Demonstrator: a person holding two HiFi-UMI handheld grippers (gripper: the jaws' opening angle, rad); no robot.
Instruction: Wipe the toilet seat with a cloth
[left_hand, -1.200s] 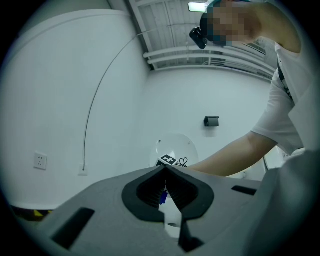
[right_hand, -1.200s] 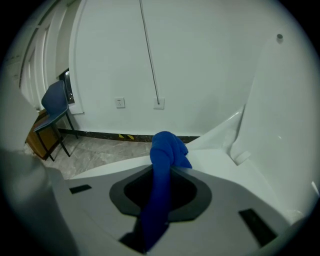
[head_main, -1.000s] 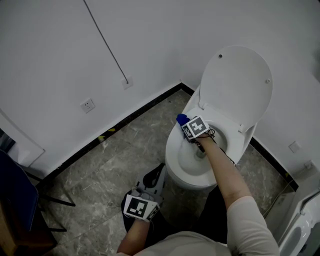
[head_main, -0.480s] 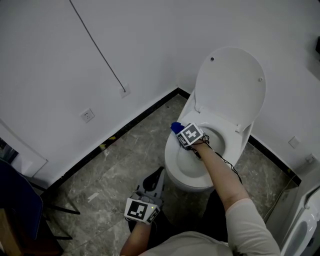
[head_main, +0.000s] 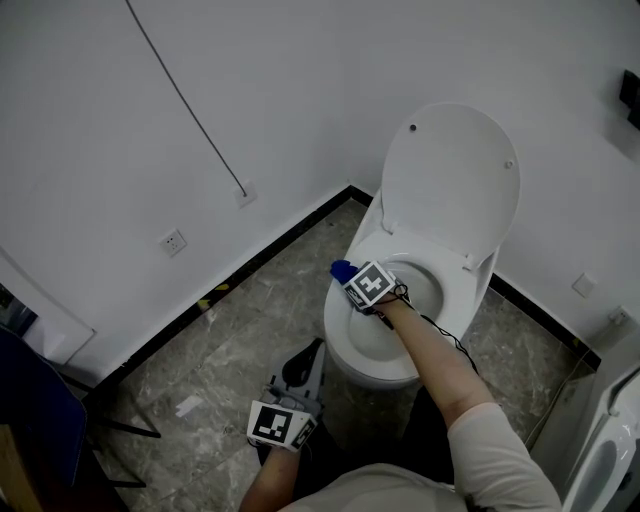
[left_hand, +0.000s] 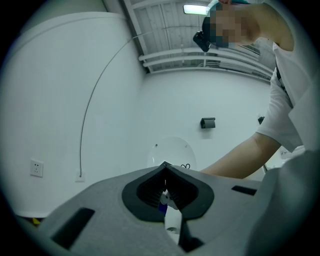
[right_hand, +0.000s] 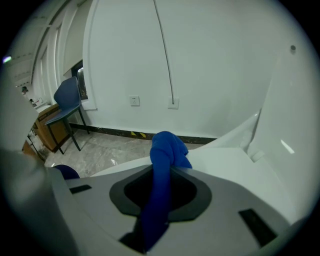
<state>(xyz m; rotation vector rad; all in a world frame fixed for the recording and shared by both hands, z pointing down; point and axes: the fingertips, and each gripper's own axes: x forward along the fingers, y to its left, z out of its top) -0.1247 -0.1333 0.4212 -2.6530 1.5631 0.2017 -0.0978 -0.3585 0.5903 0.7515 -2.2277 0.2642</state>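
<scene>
My right tongs (head_main: 350, 276) reach in over the toilet near the middle of the head view, and they are clamped tight on the blue cloth (right_hand: 163, 150). In the right gripper view the cloth runs up between the closed jaws and bunches into a knot past their tips. From the head view only a small blue bit of it (head_main: 341, 269) shows at the upper left of the marker cube; the rest is hidden behind the cube and my forearm. The bunch sits at the left-hand edge of the toilet seat (head_main: 343, 325) — whether it truly presses on the white rim (right_hand: 235, 155) I cannot make out, since the tongs' own body covers the spot. The lid (head_main: 450, 180) stands raised behind, and in the right gripper view it is cut off at the right edge of the frame. My left tongs (head_main: 304, 362) hang low in the frame, above the marbled floor (head_main: 230, 320) — their tips are together and they grip nothing, as the left gripper view (left_hand: 165, 168) shows. A wall socket (head_main: 173, 242) sits at mid left below a thin cable (head_main: 180, 100), and a dark chair (head_main: 30, 400) is cropped by the lower left corner.
</scene>
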